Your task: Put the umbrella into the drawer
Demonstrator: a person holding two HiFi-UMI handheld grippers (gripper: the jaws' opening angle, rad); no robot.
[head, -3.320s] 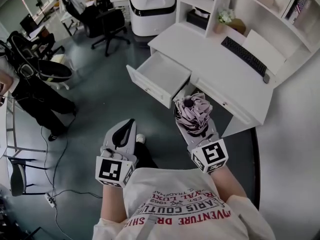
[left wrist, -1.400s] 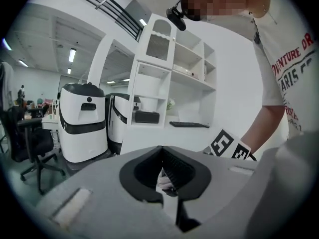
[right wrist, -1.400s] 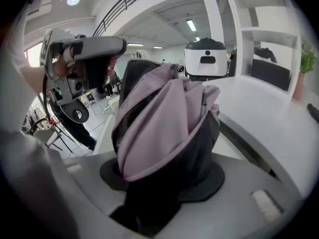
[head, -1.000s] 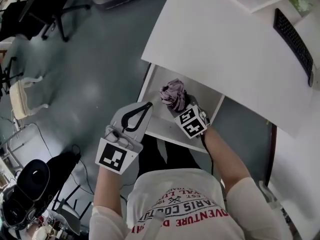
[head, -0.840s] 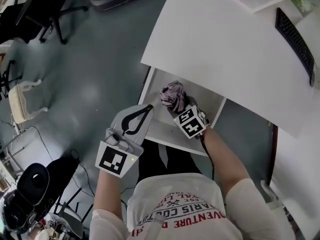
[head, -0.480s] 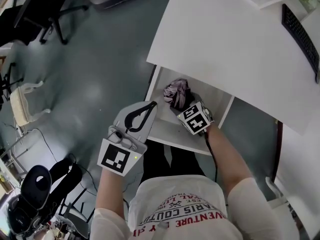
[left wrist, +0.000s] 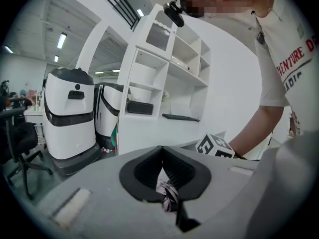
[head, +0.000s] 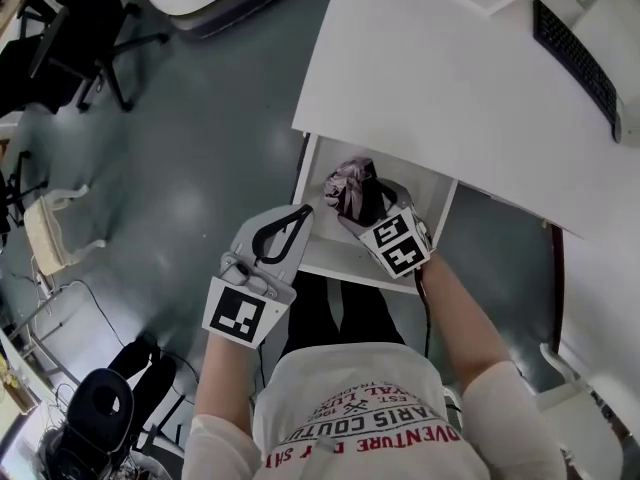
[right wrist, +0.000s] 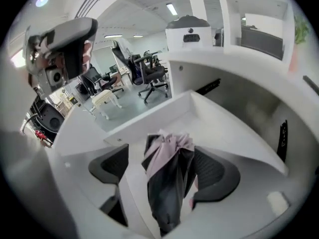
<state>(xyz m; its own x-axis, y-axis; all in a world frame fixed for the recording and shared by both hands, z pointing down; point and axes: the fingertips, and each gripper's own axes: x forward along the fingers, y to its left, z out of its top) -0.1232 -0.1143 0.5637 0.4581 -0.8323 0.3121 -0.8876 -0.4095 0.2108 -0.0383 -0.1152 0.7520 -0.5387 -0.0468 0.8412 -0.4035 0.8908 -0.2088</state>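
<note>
when viewed along the right claw point(right wrist: 163, 158), jaws opening with the folded pink and dark umbrella point(right wrist: 167, 183) between them, left pad clear of the fabric, right pad just beside it. umbrella lying on the floor of the open white drawer point(right wrist: 149, 124), office chairs point(right wrist: 149, 73) beyond. from the head view, only the marker cube and the claw's back over the umbrella, jaw gap hidden, yet the drawer's place plain: pulled out under the white counter point(head: 450, 78), keyboard point(head: 575, 63) near the far edge. from the left gripper view, left claw point(left wrist: 160, 149) with tips together and nothing gripped; through its loop a sliver of umbrella, behind it white machines point(left wrist: 67, 113) and shelves point(left wrist: 169, 59).
</note>
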